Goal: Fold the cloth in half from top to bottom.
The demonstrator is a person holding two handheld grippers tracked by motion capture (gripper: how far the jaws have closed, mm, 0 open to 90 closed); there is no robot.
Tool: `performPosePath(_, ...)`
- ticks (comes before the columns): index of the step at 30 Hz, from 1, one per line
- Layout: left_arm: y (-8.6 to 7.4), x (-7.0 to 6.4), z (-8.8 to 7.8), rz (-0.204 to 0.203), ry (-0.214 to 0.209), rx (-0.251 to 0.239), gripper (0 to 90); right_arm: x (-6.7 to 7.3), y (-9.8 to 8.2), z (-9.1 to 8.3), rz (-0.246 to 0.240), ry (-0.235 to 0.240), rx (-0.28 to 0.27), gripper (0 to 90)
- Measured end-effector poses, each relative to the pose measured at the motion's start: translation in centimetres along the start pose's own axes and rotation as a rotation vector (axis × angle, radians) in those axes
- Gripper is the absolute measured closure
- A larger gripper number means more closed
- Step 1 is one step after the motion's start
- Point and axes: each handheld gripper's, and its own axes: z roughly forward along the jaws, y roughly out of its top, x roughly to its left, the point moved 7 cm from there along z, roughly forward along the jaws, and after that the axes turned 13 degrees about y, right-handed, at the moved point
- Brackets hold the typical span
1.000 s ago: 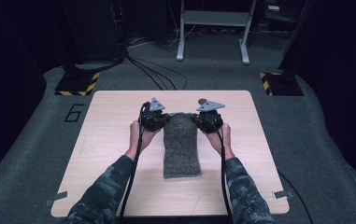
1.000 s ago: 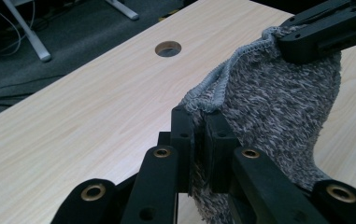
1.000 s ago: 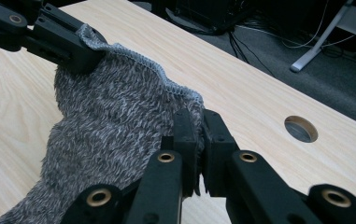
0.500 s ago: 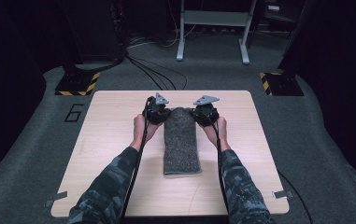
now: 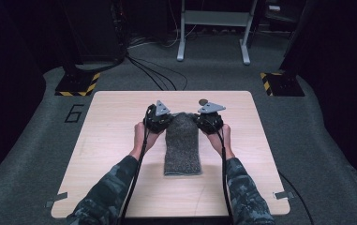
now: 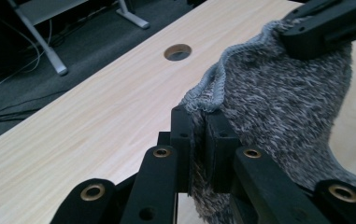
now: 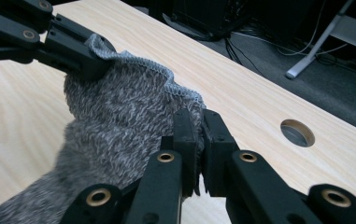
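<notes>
both black two-jaw grippers, left gripper point(image 5: 163, 123) and right gripper point(image 5: 203, 123), pinch the grey knitted cloth point(image 5: 182, 149) (far corners lifted) over the pale wooden table point(image 5: 110, 140).

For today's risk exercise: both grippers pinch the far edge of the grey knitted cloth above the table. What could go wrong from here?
1. The left gripper and right gripper each pinch only a thin bit of the knitted cloth at its hem, so a corner might slip out.
2. Pulling the grippers apart could stretch the knit.
3. The lifted edge could snag at the hole in the table if carried that way.
</notes>
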Motion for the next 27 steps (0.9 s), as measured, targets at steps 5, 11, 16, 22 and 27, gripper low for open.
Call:
performPosePath(5,-0.5,-0.9,-1.2,0.013,-0.025,-0.010,83.2,1.3,-0.6,-0.9,-0.017,0.014,-0.008,86.5)
performPosePath(11,-1.5,-1.6,-1.9,0.020,-0.058,0.009,82.4,3.0,-1.7,-1.8,-0.040,0.040,-0.013,86.3)
performPosePath(16,-2.5,-2.5,-2.3,0.023,-0.080,0.026,81.8,3.6,-2.9,-2.2,-0.027,0.052,-0.015,86.1)
performPosePath(22,-3.9,-3.8,-2.9,0.019,-0.108,0.051,81.5,4.7,-4.6,-2.6,-0.048,0.082,0.002,85.8)
performPosePath(27,-5.1,-5.0,-3.4,0.019,-0.130,0.073,80.9,5.5,-6.2,-2.9,-0.049,0.098,0.019,85.5)
